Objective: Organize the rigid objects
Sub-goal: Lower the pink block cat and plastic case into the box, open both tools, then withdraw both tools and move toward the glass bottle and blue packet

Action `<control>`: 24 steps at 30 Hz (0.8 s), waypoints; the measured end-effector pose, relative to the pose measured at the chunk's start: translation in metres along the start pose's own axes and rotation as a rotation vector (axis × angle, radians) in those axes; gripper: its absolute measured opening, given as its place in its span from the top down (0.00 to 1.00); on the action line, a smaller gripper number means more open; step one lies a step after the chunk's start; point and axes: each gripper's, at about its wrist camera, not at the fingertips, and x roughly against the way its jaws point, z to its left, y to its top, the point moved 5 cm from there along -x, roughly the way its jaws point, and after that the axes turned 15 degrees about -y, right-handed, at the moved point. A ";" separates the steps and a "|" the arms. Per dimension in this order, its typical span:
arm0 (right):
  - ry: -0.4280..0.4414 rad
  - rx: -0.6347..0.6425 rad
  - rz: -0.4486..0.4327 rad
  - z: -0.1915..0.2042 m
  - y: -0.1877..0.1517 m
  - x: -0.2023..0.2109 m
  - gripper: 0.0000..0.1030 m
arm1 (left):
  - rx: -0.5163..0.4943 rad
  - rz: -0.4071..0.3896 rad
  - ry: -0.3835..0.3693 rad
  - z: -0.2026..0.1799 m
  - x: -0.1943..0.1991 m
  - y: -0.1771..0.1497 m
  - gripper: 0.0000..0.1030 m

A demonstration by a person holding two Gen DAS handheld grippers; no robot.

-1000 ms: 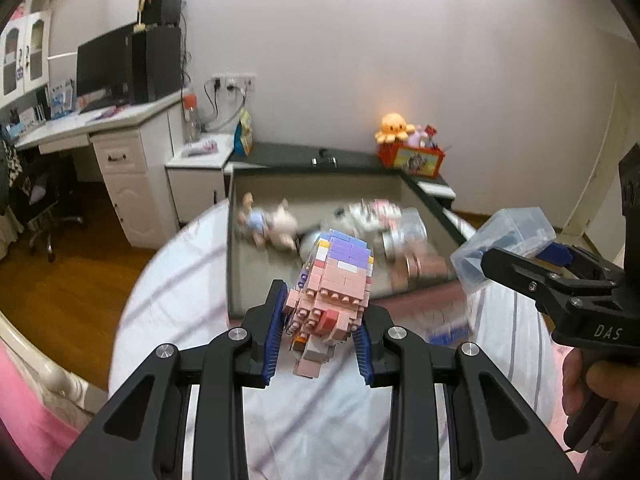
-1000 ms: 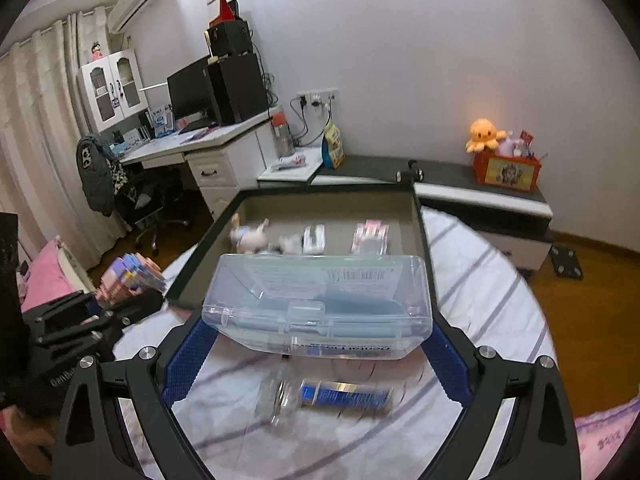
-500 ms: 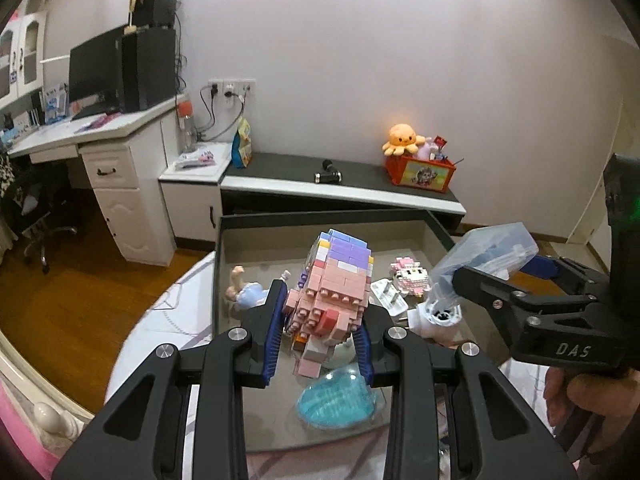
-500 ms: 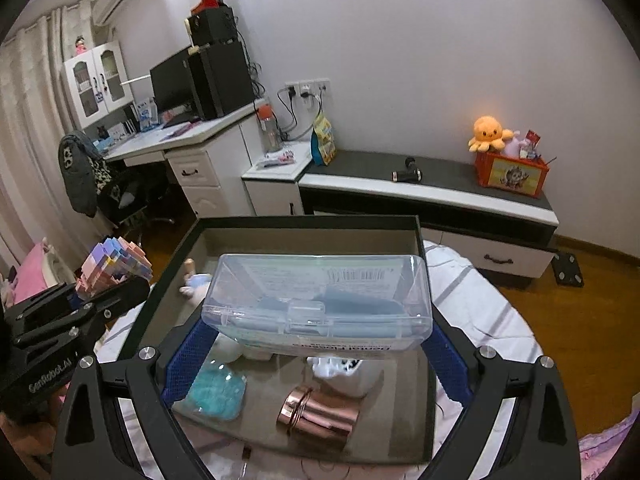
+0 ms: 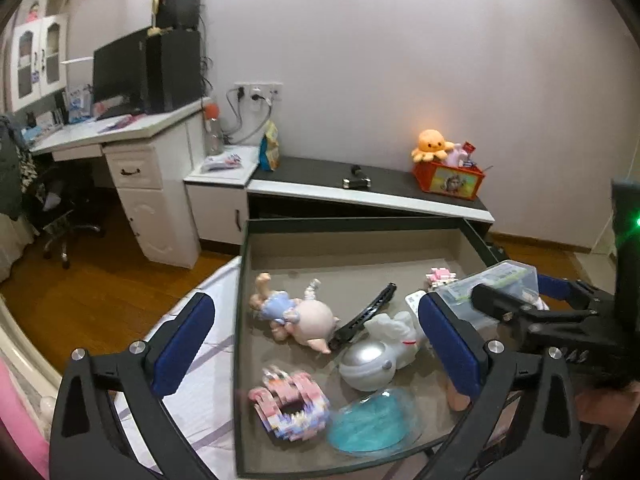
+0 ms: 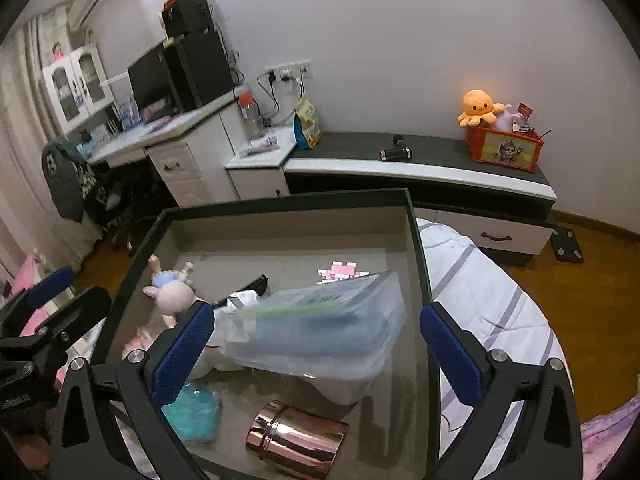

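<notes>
A dark-rimmed storage box (image 5: 352,225) sits on the bed. My left gripper (image 5: 316,344) is open and empty above its near left part. The pink and purple brick figure (image 5: 290,404) lies blurred on the box floor below it. My right gripper (image 6: 316,348) is open too. The clear plastic case (image 6: 320,328) sits tilted between its fingers, resting on other items in the box (image 6: 288,200). It also shows in the left wrist view (image 5: 496,280).
In the box lie a pig doll (image 5: 296,314), a black clip (image 5: 366,316), a white and silver toy (image 5: 376,356), a blue dish (image 5: 372,420), a small pink brick figure (image 6: 340,270) and a copper cup (image 6: 296,438). A low cabinet (image 6: 420,168) stands behind, a desk (image 5: 112,132) at left.
My left gripper opened and the brick figure dropped into the box. My right gripper opened and the clear case tipped down onto the items in the box.
</notes>
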 end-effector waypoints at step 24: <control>-0.038 -0.098 -0.179 -0.026 -0.060 0.146 0.00 | 0.025 -0.062 0.014 -0.033 0.120 -0.066 0.00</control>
